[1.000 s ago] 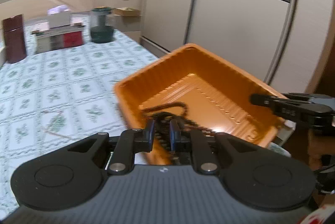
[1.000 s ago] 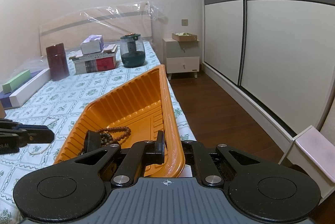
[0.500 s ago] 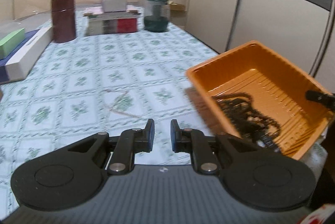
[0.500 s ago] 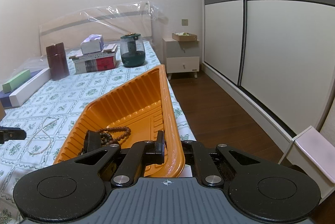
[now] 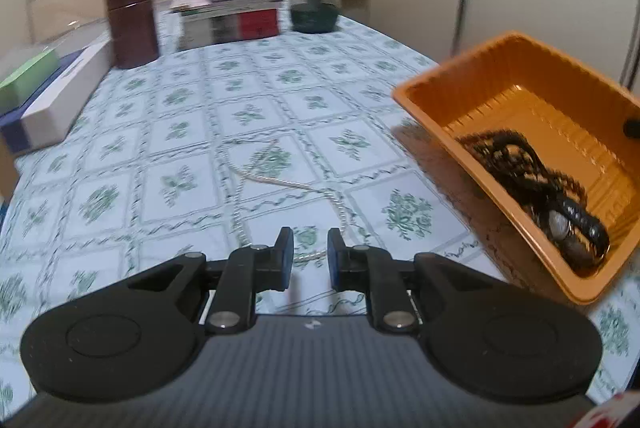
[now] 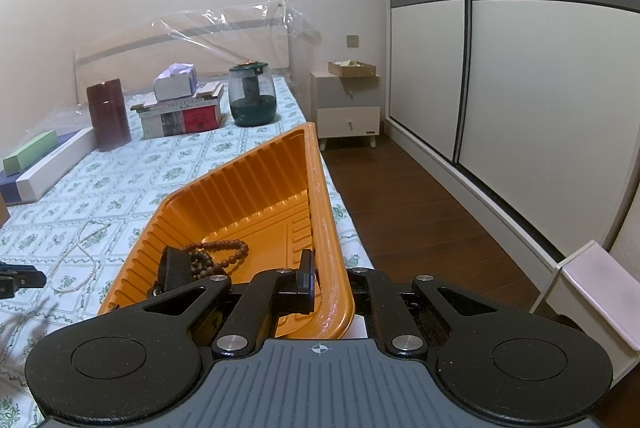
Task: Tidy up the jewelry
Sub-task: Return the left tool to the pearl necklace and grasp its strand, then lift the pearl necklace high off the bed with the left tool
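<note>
Orange tray, gripped at its rim by the closed right gripper, holds dark beads. Left gripper, jaws slightly apart and empty, hovers over a pearl necklace on the patterned bedspread.

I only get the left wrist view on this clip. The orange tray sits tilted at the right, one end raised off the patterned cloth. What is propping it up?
Observer: The right gripper is shut on a side wall of the orange ribbed plastic tray, one finger inside it.
Reviewer: The dark heap in it is blurred here.
Observer: It is a brown wooden bead string beside a black strap.
Reviewer: Anything past the bed?
Observer: A white-and-grey bedside cabinet stands on the wood floor.
</note>
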Available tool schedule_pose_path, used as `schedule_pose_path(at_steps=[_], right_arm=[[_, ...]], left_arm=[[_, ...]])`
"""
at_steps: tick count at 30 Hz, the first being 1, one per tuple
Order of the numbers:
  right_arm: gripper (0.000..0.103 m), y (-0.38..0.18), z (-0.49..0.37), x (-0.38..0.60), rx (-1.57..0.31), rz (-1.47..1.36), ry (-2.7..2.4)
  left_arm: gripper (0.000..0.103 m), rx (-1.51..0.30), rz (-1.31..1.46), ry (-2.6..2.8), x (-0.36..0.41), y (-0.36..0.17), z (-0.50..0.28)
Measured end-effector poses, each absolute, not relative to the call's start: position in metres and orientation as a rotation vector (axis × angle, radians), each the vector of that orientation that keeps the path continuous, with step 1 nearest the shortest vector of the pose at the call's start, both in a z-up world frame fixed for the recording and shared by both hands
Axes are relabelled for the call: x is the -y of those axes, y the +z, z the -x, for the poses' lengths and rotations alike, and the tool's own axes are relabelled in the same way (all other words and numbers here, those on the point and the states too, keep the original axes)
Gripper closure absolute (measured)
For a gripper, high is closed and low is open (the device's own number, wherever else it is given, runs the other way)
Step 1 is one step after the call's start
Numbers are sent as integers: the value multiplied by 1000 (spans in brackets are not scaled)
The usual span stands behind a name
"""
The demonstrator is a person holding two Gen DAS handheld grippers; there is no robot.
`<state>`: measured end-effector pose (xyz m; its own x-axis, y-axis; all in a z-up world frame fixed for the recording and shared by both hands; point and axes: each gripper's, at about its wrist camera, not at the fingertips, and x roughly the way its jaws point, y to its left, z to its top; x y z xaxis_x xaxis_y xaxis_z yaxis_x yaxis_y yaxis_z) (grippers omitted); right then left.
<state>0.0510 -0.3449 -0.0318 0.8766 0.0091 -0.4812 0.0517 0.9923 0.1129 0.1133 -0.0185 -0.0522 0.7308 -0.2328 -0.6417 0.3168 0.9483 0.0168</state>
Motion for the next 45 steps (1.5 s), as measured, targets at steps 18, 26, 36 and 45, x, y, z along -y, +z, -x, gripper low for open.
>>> schedule_pose_path(at_steps=[18, 26, 36, 45], right_arm=[[97, -35, -50, 347, -510, -125, -27], [97, -35, -50, 346, -510, -125, -27], [97, -34, -50, 346, -508, -123, -26], [97, -29, -50, 343, -504, -119, -24]], left_arm=[[88, -725, -313, -391, 52, -82, -144], [101, -746, -308, -400, 55, -80, -143], [102, -724, -256, -407, 48, -58, -126], [102, -680, -221, -419, 42, -31, -119]])
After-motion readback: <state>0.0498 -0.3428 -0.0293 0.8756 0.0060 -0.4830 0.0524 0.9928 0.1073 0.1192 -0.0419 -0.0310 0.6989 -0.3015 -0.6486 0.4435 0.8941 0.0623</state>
